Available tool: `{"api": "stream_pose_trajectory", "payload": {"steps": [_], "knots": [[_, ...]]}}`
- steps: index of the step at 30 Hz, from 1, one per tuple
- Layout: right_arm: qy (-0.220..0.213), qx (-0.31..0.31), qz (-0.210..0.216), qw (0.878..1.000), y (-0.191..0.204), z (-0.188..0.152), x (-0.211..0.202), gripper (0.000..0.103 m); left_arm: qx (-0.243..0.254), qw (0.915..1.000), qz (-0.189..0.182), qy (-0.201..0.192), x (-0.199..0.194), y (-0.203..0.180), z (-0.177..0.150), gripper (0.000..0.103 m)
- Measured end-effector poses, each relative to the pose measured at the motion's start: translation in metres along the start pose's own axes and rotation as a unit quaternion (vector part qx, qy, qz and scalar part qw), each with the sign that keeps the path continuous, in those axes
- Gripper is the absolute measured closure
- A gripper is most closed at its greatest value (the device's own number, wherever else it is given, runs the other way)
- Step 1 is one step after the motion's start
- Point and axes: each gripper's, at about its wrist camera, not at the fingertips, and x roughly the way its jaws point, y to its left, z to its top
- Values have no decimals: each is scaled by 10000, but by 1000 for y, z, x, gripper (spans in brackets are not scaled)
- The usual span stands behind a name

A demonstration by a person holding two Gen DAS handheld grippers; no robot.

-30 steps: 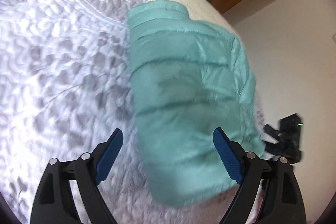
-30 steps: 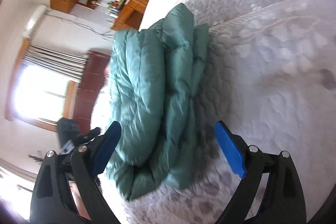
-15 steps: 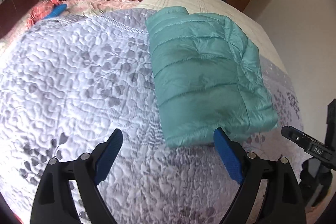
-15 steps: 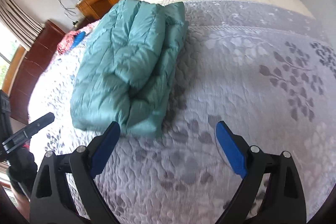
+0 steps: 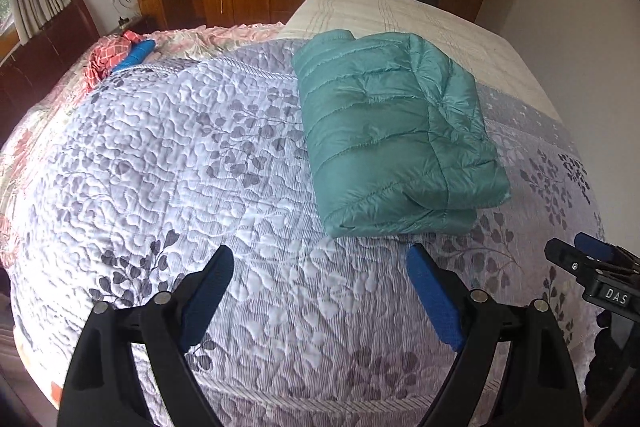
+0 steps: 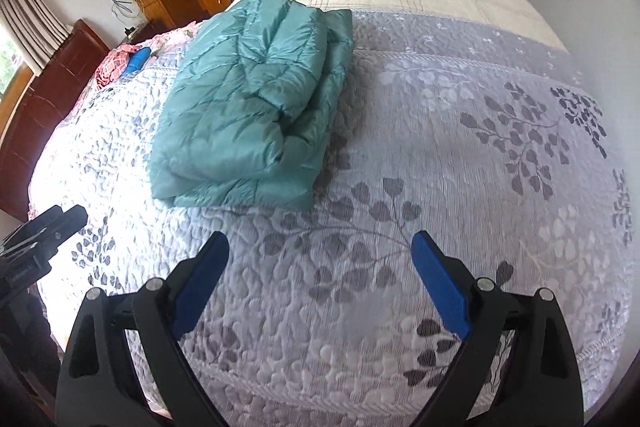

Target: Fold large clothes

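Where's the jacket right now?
The folded jacket lies on the quilt, right of centre in the left wrist view, ahead of both open grippers, touching neither.

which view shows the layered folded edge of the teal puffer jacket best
The right wrist view: the teal puffer jacket shows its stacked layers along the near and right edges there. The left wrist view shows mostly its smooth quilted top, with only a thin seam of layers at the near edge.
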Motion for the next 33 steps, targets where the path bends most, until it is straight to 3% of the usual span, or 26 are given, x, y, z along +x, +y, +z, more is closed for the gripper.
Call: {"api": "stream_pose_trajectory", "payload": {"steps": [14,33], "knots": [[51,-140,-321,9994,20,-14,-23,11,71,9997,197,-79,-30,-2,-15,15],[52,-241,-329,9992,25,-17,-31,11,239,9992,296,-83,-35,-6,-27,15]]}}
